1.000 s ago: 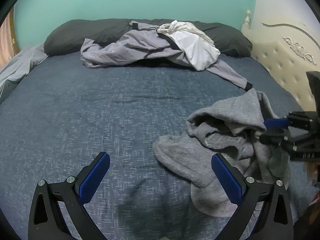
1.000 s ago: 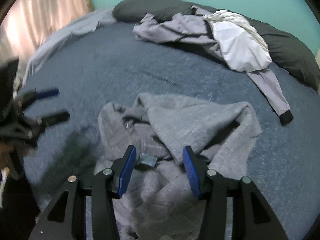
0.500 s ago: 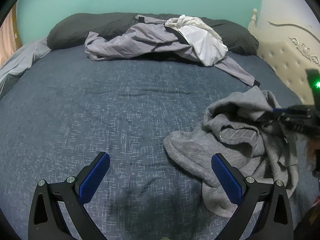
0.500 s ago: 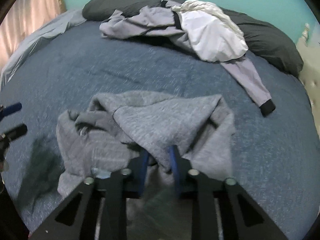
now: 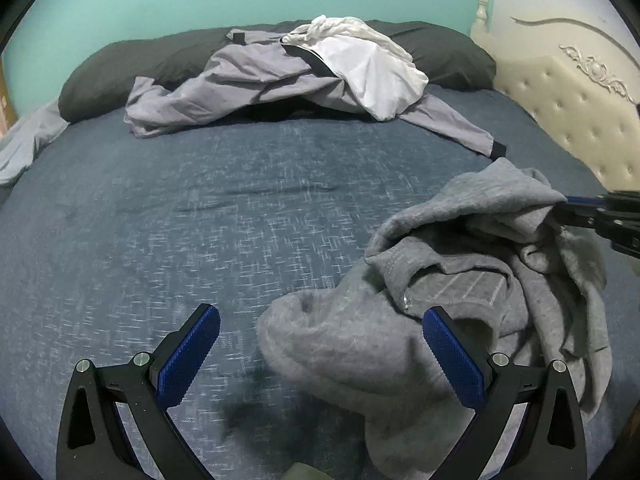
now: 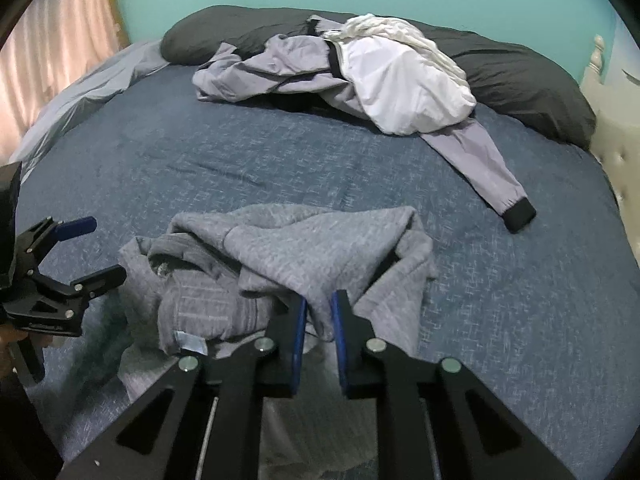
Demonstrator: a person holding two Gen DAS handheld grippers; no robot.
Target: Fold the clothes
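A crumpled grey sweatshirt [image 5: 472,280] [image 6: 288,256] lies on the dark blue bedspread [image 5: 200,208] near the front right. My right gripper [image 6: 319,308] is shut on a fold of that sweatshirt and lifts it slightly; in the left wrist view this right gripper [image 5: 576,212] comes in from the right edge. My left gripper [image 5: 320,324] stands open just above the bed, its right finger over the sweatshirt's left edge. Seen from the right wrist, the left gripper [image 6: 86,246] is at the far left, jaws apart, holding nothing.
A lilac-grey jacket [image 5: 256,80] [image 6: 280,68] with a white garment [image 5: 368,68] on top sprawls across the back of the bed, against a dark long pillow [image 5: 120,68]. A cream tufted headboard [image 5: 580,116] stands at the right. A pale curtain [image 6: 52,52] hangs left.
My right gripper closed on a fold of the grey sweatshirt, having been open a second ago. The left gripper shifted rightward toward the sweatshirt, still open.
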